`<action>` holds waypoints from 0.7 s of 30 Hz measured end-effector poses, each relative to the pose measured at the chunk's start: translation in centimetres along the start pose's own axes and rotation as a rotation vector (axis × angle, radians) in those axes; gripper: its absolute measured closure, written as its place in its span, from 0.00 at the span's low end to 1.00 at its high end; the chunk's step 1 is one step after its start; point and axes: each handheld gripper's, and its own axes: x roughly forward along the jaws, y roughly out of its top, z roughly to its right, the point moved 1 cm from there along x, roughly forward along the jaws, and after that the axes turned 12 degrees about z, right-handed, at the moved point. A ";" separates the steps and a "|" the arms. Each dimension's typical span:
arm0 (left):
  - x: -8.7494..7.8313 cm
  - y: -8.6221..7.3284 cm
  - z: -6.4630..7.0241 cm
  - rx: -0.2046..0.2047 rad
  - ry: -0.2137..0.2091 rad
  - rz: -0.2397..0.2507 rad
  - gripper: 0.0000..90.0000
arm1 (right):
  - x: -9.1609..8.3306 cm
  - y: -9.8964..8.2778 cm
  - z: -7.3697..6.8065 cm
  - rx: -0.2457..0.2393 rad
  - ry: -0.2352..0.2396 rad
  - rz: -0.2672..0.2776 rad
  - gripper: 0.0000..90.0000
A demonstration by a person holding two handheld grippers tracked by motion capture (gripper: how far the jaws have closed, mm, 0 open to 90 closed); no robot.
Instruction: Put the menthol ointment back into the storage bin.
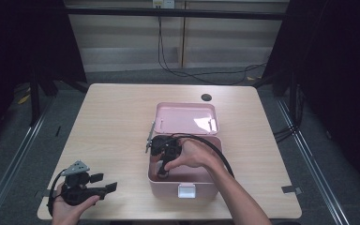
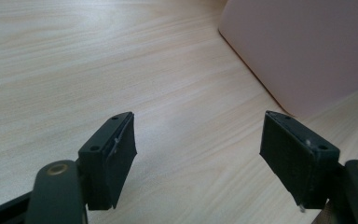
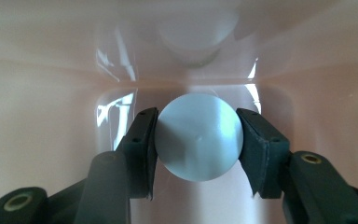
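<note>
High view: pink box [image 1: 201, 186] at centre frame on the wooden table [image 1: 117, 117], lid [image 1: 186, 118] laid back toward the upper edge so the interior is reachable from above; right gripper [image 1: 163, 169] dips into the left part of the open box, jaws hidden by the hand [image 1: 193, 153]; left gripper [image 1: 108, 187] rests at lower left, well apart from the box, evidently idle. Left gripper view: jaws stand wide apart with nothing between them, bare tabletop [image 2: 98, 70] below, pink box wall [image 2: 307, 51] at upper right. Right gripper view: supplies what the high view conceals, a pale round ball [image 3: 199, 136] at centre frame, pinched between both pads [image 3: 145, 144] inside the box, pink floor [image 3: 42, 140] behind; the grip looks snug, likely for lifting it out
</note>
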 end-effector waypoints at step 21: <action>0.0 0.0 0.0 -0.002 0.002 0.002 0.29 | 0.1 -0.1 0.0 0.031 -0.009 0.025 0.56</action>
